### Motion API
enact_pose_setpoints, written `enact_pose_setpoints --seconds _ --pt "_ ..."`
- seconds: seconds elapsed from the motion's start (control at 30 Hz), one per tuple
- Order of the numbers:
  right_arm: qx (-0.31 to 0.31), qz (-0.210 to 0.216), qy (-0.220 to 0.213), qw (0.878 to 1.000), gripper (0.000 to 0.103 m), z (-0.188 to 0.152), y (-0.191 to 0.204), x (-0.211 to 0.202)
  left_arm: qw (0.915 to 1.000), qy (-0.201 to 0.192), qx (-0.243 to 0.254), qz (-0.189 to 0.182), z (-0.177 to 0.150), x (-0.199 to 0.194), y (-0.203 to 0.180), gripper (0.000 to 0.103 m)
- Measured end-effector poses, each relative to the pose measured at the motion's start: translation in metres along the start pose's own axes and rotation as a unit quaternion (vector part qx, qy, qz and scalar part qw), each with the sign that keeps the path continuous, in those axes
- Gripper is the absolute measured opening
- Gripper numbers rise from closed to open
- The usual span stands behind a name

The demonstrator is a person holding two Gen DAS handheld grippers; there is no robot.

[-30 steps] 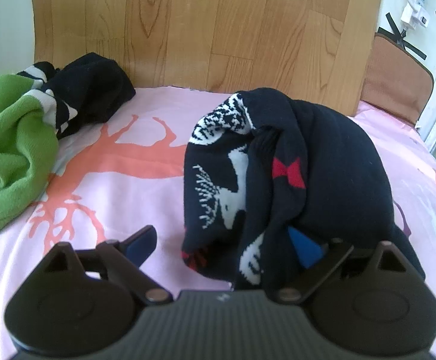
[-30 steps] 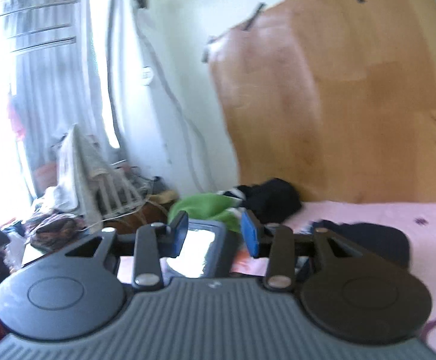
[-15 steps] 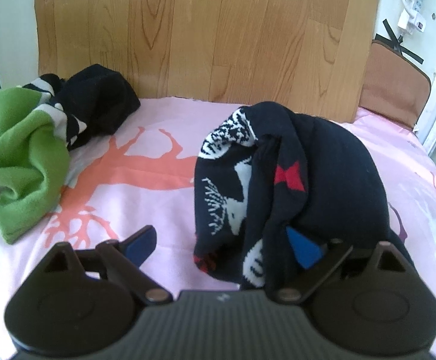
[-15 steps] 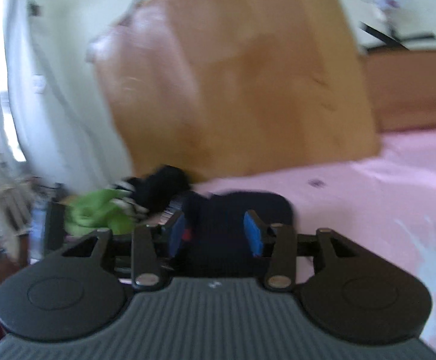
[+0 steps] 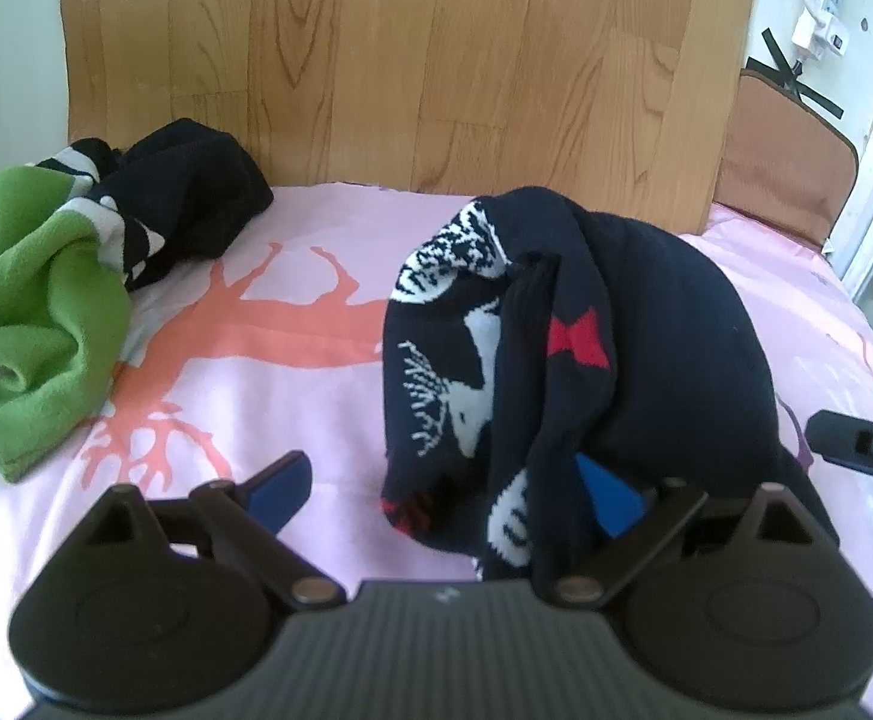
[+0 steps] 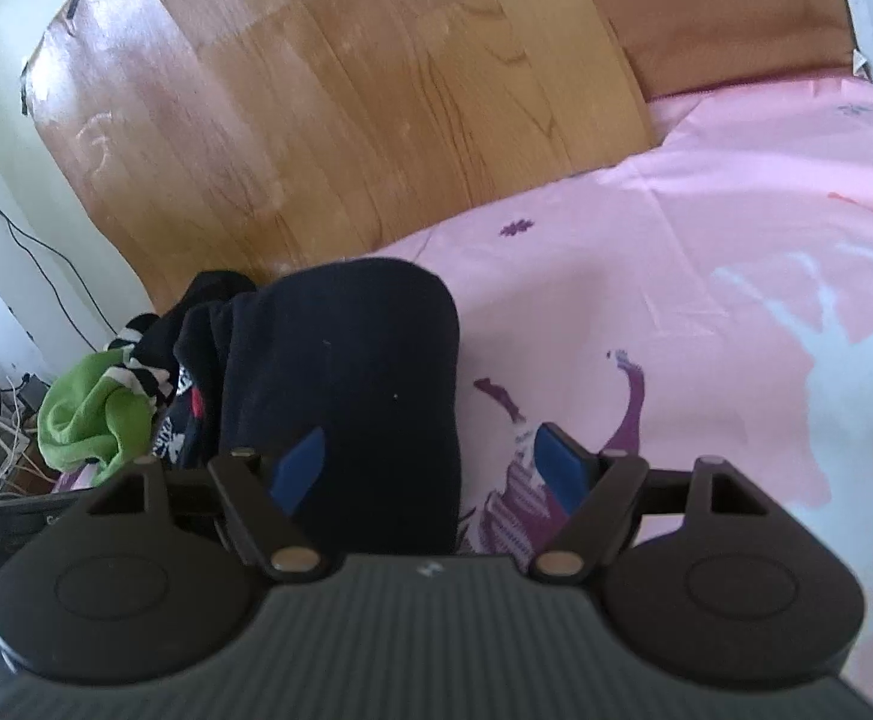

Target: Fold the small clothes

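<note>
While the left tool [image 5: 445, 489] sits low over the pink bed sheet [image 5: 292, 372], its fingers are spread wide and not clamped on anything. The navy reindeer sweater [image 5: 664, 354] is heaped on the sheet directly ahead of it and a little to its right. A drooping fold hangs over the right blue pad [image 5: 607, 495] of this tool. I read that as draped cloth, not a grip. The left pad is clear of the fabric, with bare sheet between them.

Right tool [image 6: 430, 465]: jaws have just been opening and now stand wide, released. Its left finger overlaps the plain dark back of the sweater and its right finger is over the sheet. So the garment's near right edge falls between the two fingers, but the pads do not press it.

Key relation: the sweater's long axis runs away from both tools toward the wooden headboard [image 5: 412, 78]. The patterned side faces the left tool and the plain side faces the right. Each tool is at its own near corner. The right tool's tip shows at the right border of the left wrist view, just beside the heap.

Judgement: the next move is likely a pinch at the near hem on both sides.

Other clothes, a green fleece [image 5: 28, 300] and a black-and-white item [image 5: 166, 216], lie well apart at the far left by the headboard.
</note>
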State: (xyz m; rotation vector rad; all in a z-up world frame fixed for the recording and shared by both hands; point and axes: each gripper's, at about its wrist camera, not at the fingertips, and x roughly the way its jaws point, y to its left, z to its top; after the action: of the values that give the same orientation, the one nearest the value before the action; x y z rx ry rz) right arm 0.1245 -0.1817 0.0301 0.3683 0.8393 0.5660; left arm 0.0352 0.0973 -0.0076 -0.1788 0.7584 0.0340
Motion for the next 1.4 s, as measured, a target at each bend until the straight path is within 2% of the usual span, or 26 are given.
enact_pose_setpoints --seconds 0.2,0.3,0.5,0.93,1.17,1.4 --pt "-0.023 -0.01 -0.009 1.0 0.079 -0.001 0.014 -0.003 1.0 -0.004 0.002 -0.002 0.001 -0.005 0.0 0.096" --pt "-0.039 -0.017 -0.015 0.999 0.079 -0.001 0.021 -0.002 0.9998 -0.018 -0.004 -0.011 0.002 -0.013 -0.002 0.096" --pt "-0.028 -0.022 -0.01 0.999 0.079 0.0 0.021 0.004 0.9993 -0.032 0.005 -0.018 0.007 -0.021 -0.007 0.096" --pt "-0.02 -0.021 -0.006 1.0 0.079 -0.001 0.019 0.004 0.9993 -0.012 0.005 -0.036 0.006 -0.008 -0.004 0.101" --pt "-0.014 -0.021 -0.008 1.0 0.081 0.002 0.013 0.004 0.9979 -0.008 -0.003 -0.064 0.011 -0.003 -0.009 0.103" --pt "0.001 -0.013 0.001 1.0 0.083 0.004 0.004 0.01 0.998 0.006 0.002 -0.063 0.012 0.01 -0.013 0.103"
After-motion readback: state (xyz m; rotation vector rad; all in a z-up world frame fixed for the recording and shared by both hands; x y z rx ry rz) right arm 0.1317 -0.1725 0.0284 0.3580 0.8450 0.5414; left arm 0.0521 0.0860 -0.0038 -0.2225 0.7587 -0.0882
